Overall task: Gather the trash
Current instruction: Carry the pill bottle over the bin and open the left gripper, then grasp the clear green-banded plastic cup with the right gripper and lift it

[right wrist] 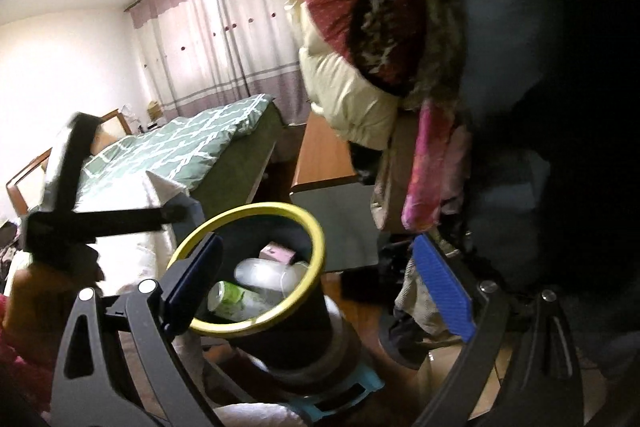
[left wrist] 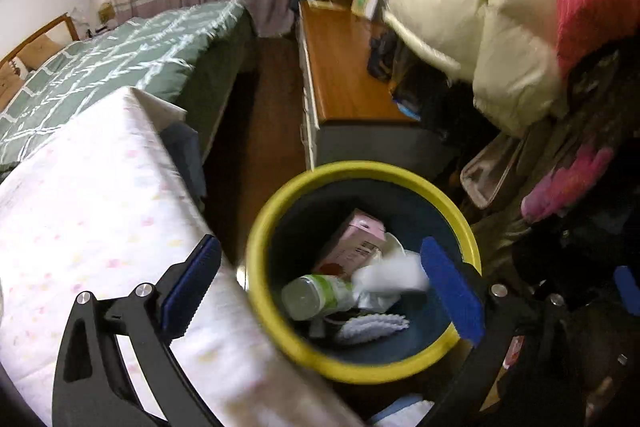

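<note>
A dark trash bin with a yellow rim (left wrist: pixel 360 167) stands on the floor under my left gripper (left wrist: pixel 322 285), whose blue-padded fingers (left wrist: pixel 452 291) are spread wide with nothing pressed between them. Inside the bin lie a pink carton (left wrist: pixel 356 239), a plastic bottle with a green label (left wrist: pixel 316 297) and a blurred white crumpled paper (left wrist: pixel 394 275). In the right wrist view the same bin (right wrist: pixel 248 211) shows the bottle (right wrist: pixel 236 297) and the pink carton (right wrist: pixel 276 253). My right gripper (right wrist: pixel 320 287) is open and empty beside the bin.
A table with a white patterned cloth (left wrist: pixel 100 227) borders the bin on the left. Behind it are a bed with a green quilt (left wrist: pixel 100 67) and a low wooden cabinet (left wrist: pixel 344 67). Hanging coats (left wrist: pixel 460 27) and piled clothes crowd the right side.
</note>
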{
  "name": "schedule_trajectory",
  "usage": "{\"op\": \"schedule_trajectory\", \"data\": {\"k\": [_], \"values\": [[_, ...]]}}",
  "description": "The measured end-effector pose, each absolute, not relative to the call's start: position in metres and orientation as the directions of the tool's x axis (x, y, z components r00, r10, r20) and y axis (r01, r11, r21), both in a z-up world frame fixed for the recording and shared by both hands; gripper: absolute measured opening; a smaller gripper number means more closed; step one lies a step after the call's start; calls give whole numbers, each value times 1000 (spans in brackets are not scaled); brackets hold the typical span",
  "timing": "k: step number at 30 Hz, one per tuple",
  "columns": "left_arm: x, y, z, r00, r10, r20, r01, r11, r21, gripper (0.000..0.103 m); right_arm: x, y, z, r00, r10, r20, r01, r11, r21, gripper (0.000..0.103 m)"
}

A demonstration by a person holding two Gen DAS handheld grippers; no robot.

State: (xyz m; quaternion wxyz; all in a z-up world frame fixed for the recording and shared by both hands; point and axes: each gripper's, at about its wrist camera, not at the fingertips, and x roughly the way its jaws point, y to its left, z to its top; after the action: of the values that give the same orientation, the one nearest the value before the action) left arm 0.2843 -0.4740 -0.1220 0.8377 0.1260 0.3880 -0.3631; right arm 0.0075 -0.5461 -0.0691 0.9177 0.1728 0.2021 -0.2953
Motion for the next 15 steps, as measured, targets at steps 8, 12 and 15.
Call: {"op": "schedule_trajectory", "data": {"k": [8,12,15], "values": [[296,-303,-82,629,-496,-599,547,830,-113,98,51,-515,-77,778,-360,-514,512,839,187,91],[301,-213,-77,739,-391,-549,410,907,-95,98,78,-486,-73,798,-297,-524,440,882,168,92],[308,-147,-81,812,-259,-524,277,960,-46,98,97,-462,-66,816,-263,-515,388,910,150,92]]}}
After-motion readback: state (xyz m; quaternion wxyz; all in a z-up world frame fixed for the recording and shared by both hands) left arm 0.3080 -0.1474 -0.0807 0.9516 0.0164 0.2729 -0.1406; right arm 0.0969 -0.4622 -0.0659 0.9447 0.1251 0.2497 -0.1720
